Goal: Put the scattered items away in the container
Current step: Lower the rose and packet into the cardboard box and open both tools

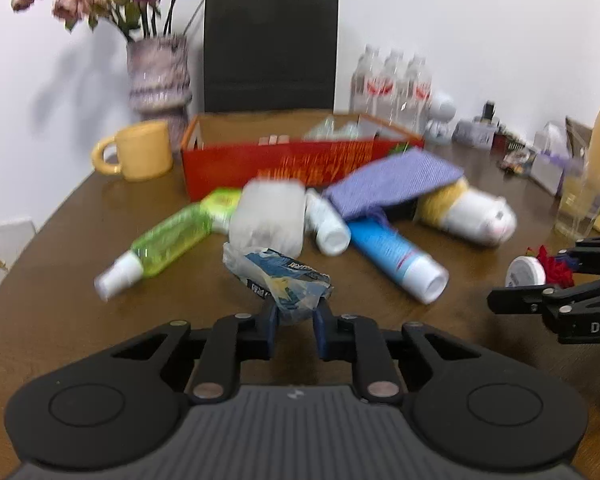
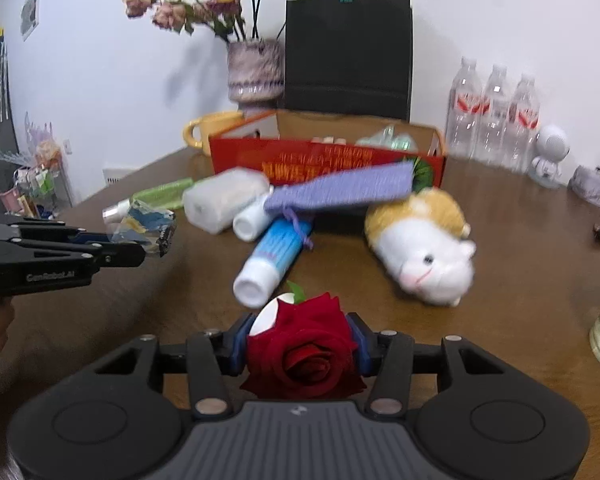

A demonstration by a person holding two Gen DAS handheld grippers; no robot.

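Crumpled blue snack wrapper (image 1: 284, 280) and red rose (image 2: 302, 350) are held; tubes, plush hamster (image 2: 420, 248) lie before the open red box (image 1: 296, 160).

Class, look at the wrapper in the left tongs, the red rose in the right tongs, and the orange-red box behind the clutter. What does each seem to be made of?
Wrapper: thin clear plastic film, glossy and crinkled, printed blue. Red rose: matte, velvety petals; real or fabric cannot be told. Orange-red box: cardboard, probably, with a printed outside and plain brown inner walls.
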